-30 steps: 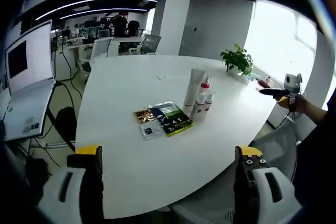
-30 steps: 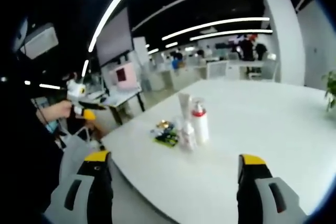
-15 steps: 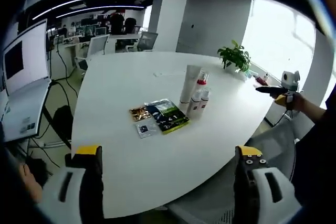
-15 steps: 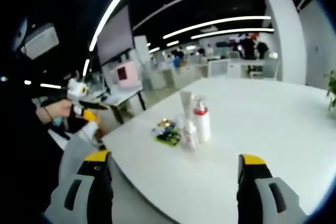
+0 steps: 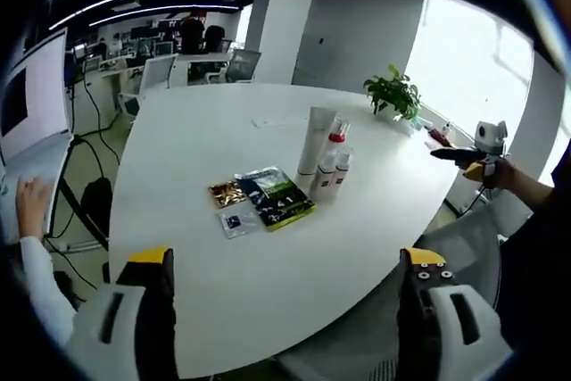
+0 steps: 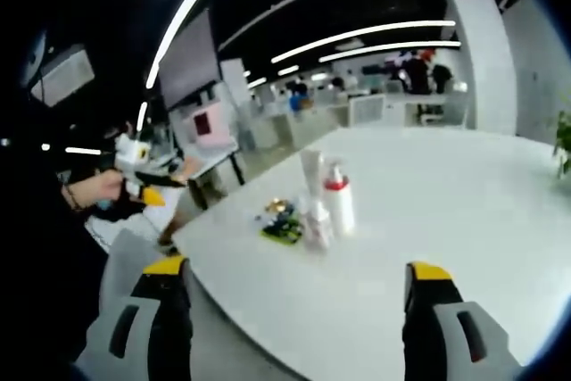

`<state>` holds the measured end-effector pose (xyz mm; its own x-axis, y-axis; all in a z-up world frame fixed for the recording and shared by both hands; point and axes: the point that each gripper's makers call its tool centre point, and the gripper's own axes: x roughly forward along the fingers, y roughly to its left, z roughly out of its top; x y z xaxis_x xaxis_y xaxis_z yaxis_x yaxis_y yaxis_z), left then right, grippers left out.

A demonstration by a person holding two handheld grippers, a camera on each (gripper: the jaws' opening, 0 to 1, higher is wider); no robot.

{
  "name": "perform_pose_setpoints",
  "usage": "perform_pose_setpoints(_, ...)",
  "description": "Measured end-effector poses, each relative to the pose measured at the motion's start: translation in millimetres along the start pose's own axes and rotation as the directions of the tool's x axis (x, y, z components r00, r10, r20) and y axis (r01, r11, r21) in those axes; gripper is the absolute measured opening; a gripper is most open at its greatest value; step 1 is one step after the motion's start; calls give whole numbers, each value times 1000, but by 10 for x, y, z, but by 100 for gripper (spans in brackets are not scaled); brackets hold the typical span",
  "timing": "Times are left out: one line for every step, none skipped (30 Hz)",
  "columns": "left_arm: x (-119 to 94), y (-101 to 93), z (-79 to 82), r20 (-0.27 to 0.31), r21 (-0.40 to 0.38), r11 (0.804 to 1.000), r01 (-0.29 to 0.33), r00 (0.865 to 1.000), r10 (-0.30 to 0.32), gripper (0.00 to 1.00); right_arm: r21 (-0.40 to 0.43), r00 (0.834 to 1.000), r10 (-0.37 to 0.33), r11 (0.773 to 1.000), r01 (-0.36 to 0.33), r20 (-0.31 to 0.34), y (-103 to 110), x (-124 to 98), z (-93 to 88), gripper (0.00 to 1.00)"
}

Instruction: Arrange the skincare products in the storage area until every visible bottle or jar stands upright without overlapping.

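A person's hand (image 5: 31,202) and white sleeve (image 5: 40,287) now reach in at lower left, seemingly toward the screen.

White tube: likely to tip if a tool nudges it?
Probably. The white tube stands tall and narrow on the table, so a high push would likely topple it. The bottles stand close beside it and might go over too. It is likely light.

Open-plan office: desk rows (image 5: 147,46), swivel chairs (image 5: 239,64), ceiling light strips (image 6: 384,40)

White tube (image 5: 315,136), pump bottles (image 5: 328,167) upright (clustered), sachets (image 5: 264,198) flat
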<state>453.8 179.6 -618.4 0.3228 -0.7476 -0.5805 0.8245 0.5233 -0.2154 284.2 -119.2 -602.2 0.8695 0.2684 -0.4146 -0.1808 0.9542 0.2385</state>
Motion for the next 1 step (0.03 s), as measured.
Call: perform_pose_setpoints(9, 1, 0, -2, 1, 1000, 0, 1000, 0, 99, 3, 1000, 0, 1000, 0, -4, -7, 6, -8, 99)
